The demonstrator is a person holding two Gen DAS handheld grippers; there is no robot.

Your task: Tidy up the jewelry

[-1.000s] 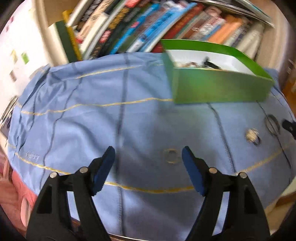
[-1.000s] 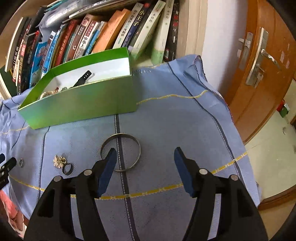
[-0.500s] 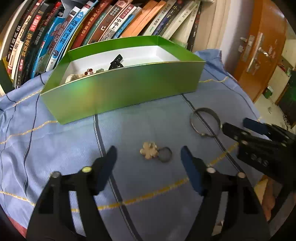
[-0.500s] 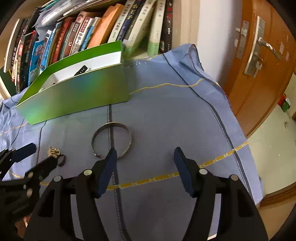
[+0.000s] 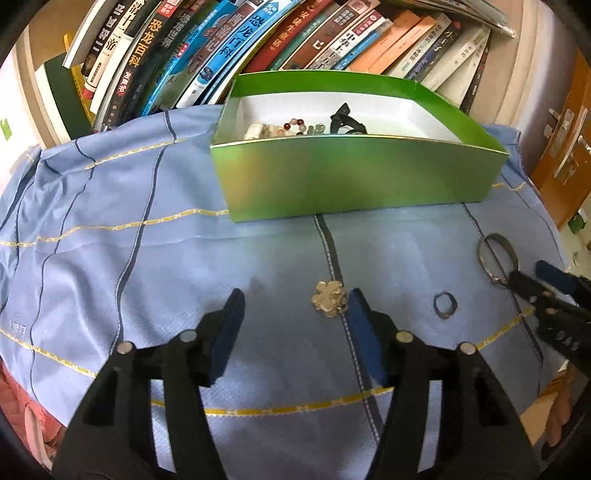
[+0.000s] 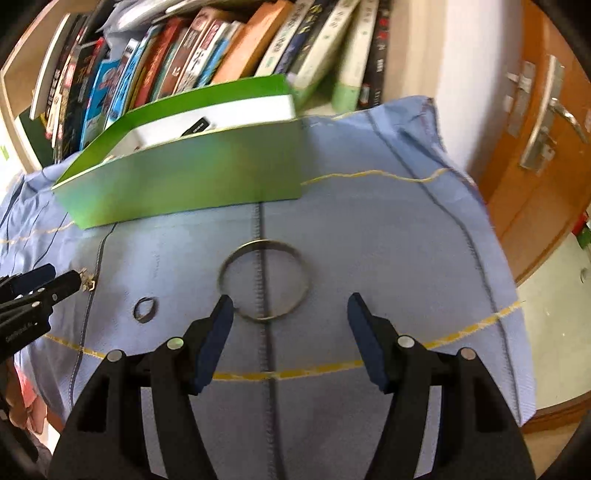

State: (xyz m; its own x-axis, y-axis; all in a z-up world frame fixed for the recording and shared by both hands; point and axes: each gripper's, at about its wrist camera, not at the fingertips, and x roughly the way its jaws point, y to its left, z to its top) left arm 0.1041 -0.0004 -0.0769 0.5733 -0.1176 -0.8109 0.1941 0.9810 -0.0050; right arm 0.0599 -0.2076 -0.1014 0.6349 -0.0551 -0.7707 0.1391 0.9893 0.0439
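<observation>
Left wrist view — book spines (image 5: 155, 35), "恐龙百科"

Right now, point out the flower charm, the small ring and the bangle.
flower charm (image 5: 328, 302), left wrist view, centre of the charm.
small ring (image 5: 445, 305), left wrist view, right side of its band.
bangle (image 6: 305, 280), right wrist view, right side of its rim.

Book spines (image 5: 229, 48) on the shelf are showing Chinese titles, e.g. "恐龙百科" on a black spine (image 5: 153, 40); rest too blurry.
</observation>
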